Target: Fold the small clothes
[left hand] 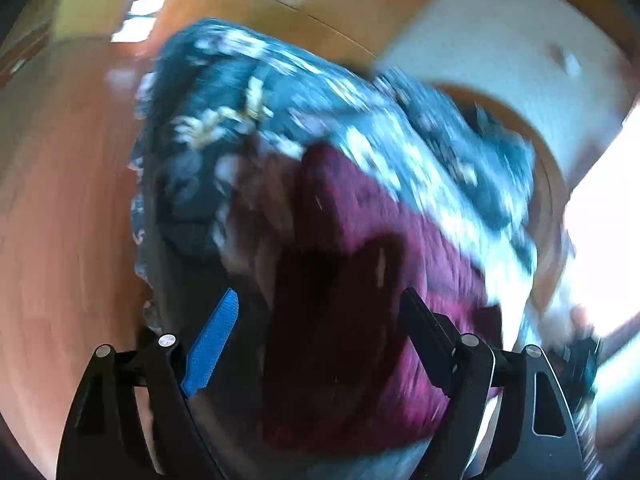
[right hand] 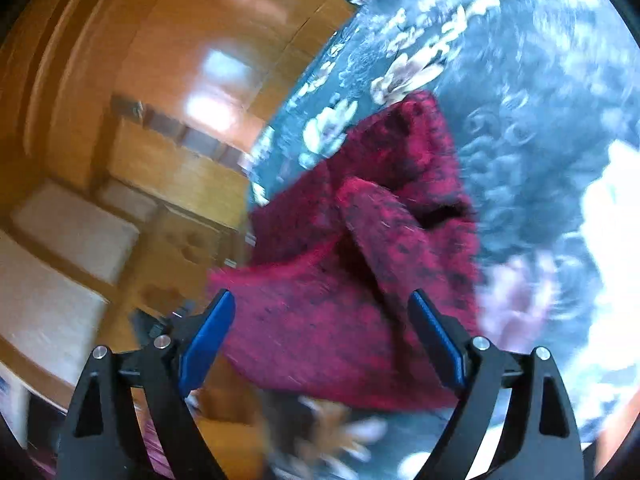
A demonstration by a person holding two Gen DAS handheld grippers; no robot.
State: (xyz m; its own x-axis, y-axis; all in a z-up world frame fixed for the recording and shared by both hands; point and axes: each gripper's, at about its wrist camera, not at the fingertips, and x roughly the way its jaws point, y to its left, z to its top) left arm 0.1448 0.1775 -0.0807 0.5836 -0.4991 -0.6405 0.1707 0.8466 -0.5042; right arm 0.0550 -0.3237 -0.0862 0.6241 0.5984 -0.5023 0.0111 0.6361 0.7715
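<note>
A small dark red knit garment (left hand: 360,280) lies crumpled on a blue floral cloth (left hand: 248,92) that covers the surface. My left gripper (left hand: 320,300) is open right over the red garment, its jaws wide apart with nothing between the pads. In the right wrist view the red garment (right hand: 352,280) is bunched with a fold standing up, on the same floral cloth (right hand: 500,80). My right gripper (right hand: 322,300) is open, jaws wide, close above the garment's near edge. Both views are blurred by motion.
Wooden floor (left hand: 60,200) lies to the left of the covered surface. A white wall or panel (left hand: 500,40) is at the back right. In the right wrist view, wooden furniture with pale cushions (right hand: 72,232) stands at the left.
</note>
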